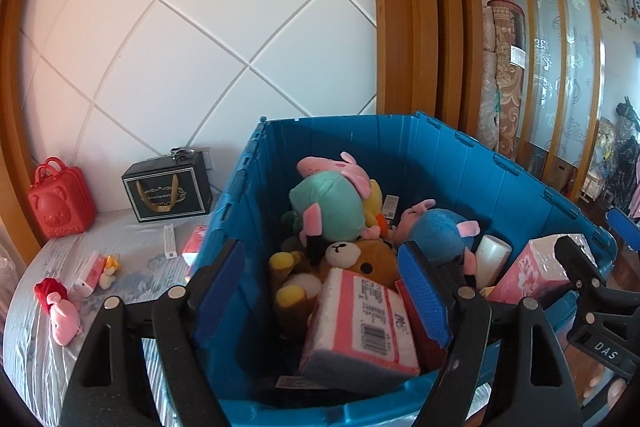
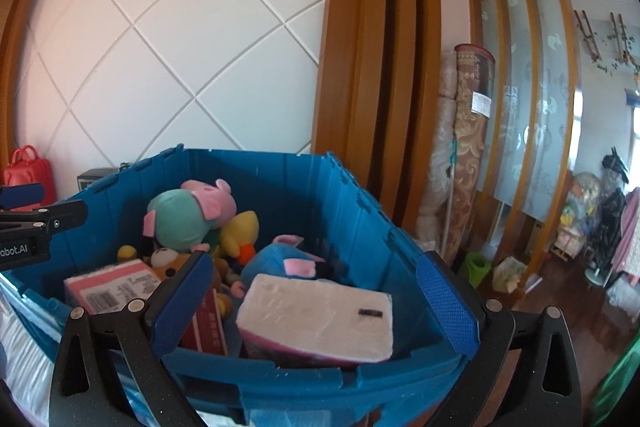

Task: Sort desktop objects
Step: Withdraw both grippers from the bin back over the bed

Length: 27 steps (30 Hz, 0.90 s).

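A blue plastic bin (image 1: pixel 500 167) holds several plush toys, among them a green-and-pink pig (image 1: pixel 328 203) and a brown bear (image 1: pixel 360 259). My left gripper (image 1: pixel 324 295) is open over the bin's near side. A pink-and-white tissue pack (image 1: pixel 360 327) lies in the bin below its fingers, untouched by the pads. In the right wrist view my right gripper (image 2: pixel 316 303) stands wide open above the bin (image 2: pixel 360 227). A second tissue pack (image 2: pixel 320 319) rests there on the toys, clear of both pads.
Left of the bin, the cloth-covered table (image 1: pixel 132 291) carries a red bear case (image 1: pixel 60 207), a black gift box (image 1: pixel 168 191), a small tissue pack (image 1: pixel 90 273) and a pink pig plush (image 1: pixel 60 311). Rolled carpets (image 2: pixel 468 155) lean by a wooden screen on the right.
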{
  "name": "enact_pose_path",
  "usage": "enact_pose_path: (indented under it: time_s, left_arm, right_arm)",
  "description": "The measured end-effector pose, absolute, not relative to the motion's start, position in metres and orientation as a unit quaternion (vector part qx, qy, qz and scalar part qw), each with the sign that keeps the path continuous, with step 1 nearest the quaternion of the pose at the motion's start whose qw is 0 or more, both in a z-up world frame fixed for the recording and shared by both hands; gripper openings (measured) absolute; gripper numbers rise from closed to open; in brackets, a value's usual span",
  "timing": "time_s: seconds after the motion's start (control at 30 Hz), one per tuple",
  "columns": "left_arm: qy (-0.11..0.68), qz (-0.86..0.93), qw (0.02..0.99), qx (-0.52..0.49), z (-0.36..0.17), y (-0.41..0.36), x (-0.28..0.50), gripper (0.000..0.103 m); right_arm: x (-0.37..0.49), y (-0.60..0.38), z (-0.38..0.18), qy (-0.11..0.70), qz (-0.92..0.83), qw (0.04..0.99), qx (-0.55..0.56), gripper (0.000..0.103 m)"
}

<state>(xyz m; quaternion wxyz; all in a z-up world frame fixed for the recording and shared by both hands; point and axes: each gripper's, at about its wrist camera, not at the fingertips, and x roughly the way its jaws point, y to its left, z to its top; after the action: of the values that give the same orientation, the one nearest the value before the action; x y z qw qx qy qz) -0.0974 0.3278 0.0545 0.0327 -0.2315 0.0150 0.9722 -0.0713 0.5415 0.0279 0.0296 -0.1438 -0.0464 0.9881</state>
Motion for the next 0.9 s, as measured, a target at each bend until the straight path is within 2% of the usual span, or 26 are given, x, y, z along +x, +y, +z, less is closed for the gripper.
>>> enact_pose_path:
  time_s: [0.2,0.5,0.9]
  left_arm:
    - [0.007,0.975,-0.010,-0.221,0.059,0.297,-0.085,0.079]
    - [-0.019,0.971,-0.092,-0.218,0.059,0.211,-0.068,0.079]
    - [-0.063,0.957,-0.132,-0.251,0.020,0.020,-0.064,0.079]
  right_arm:
    - [-0.068,0.523,0.032,-0.046,0.990,-0.001,-0.132,0.103]
    - [-0.071,0.456,0.048,-0.044,0.991,-0.082,-0.097,0.103]
    - [-0.066,0.273,0.060,-0.091,0.983,-0.142,-0.071,0.103]
